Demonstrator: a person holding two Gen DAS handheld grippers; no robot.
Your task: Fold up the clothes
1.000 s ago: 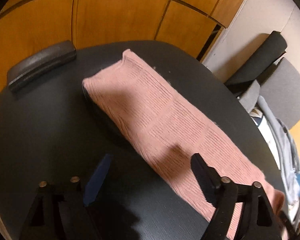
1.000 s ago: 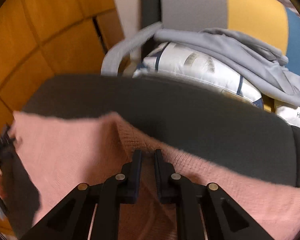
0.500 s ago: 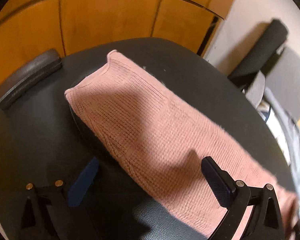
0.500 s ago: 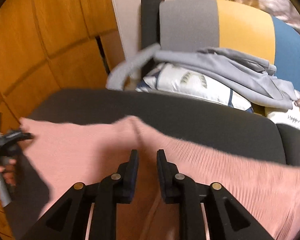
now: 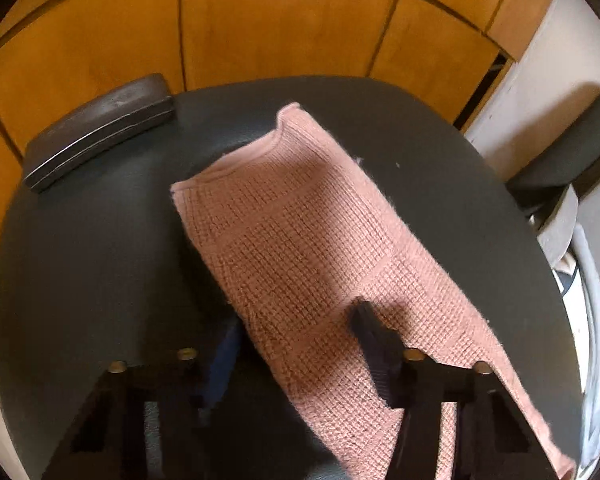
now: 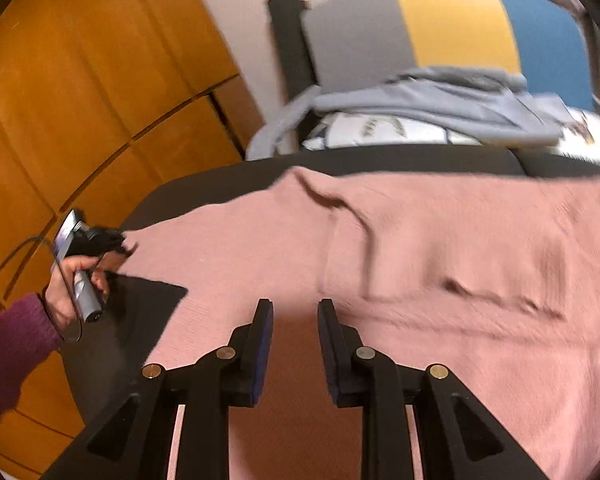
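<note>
Pink knit garment [image 5: 312, 256] spread across dark round worktop [image 5: 80, 248], one end toward far edge, other running off near right edge. Left tongs [image 5: 296, 344] part open, jaws just been closing, garment edge between them; pads' contact with the knit unclear. Right tongs [image 6: 294, 320] slightly apart, jaws just been opening, above pink fabric [image 6: 440, 264], gripping nothing. Left hand [image 6: 70, 284] at worktop's left edge.
</note>
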